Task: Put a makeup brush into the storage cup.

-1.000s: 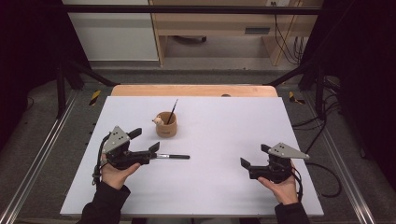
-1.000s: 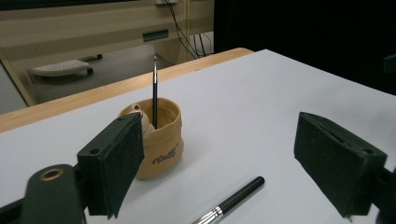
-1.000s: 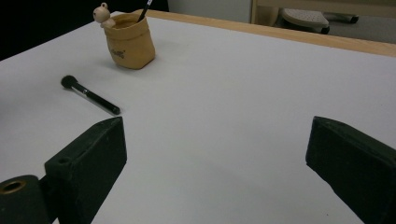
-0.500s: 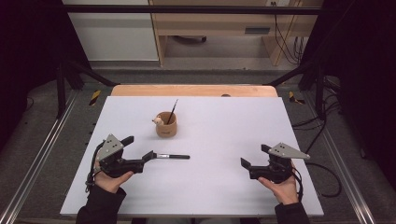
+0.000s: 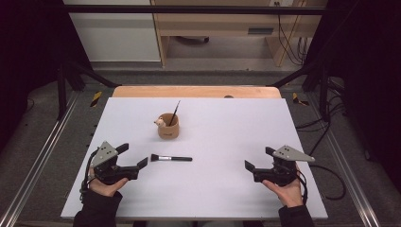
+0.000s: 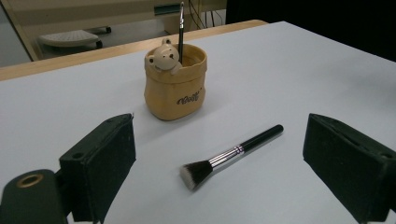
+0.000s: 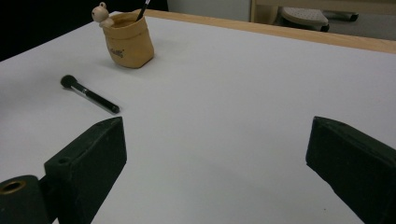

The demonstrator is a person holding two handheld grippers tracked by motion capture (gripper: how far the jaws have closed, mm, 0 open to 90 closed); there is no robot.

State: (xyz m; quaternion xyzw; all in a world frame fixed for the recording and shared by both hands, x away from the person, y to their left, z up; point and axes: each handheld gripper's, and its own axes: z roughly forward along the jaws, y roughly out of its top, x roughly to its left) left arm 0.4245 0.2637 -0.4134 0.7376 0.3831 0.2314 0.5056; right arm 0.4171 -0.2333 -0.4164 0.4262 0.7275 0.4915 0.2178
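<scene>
Makeup brush (image 5: 171, 158) with a black handle, silver ferrule and dark bristle head lies flat on the white counter (image 5: 227, 142), bristles pointing toward the person's left, just in front of the left tool (image 5: 143, 164) and apart from it. A second ago the left tool was farther forward with its jaws at the brush's bristle end; half a second ago it was drawing back, and now it sits nearer the person, jaws wide and empty, while the brush lies where it did. My reading is that the brush has been let go or not yet taken, so putting it into the holder is still to be done. In the left gripper view the brush (image 6: 231, 155) lies between the two spread black jaws but farther out, touching neither. Beyond it, near the middle of the counter, stands a tan cup-shaped brush holder (image 5: 168, 126) with a small bear figure on its rim; one thin dark-handled brush (image 5: 175, 110) leans upright inside it. Dark cursive writing on the front of the holder (image 6: 174, 86) is too blurred to read for certain. The right tool (image 5: 248, 166) rests on the counter at the person's right, well apart from brush and holder, jaws wide and empty, unmoved over the last second. Its own view shows the holder (image 7: 129, 39) and the brush (image 7: 89, 94) far off.
</scene>
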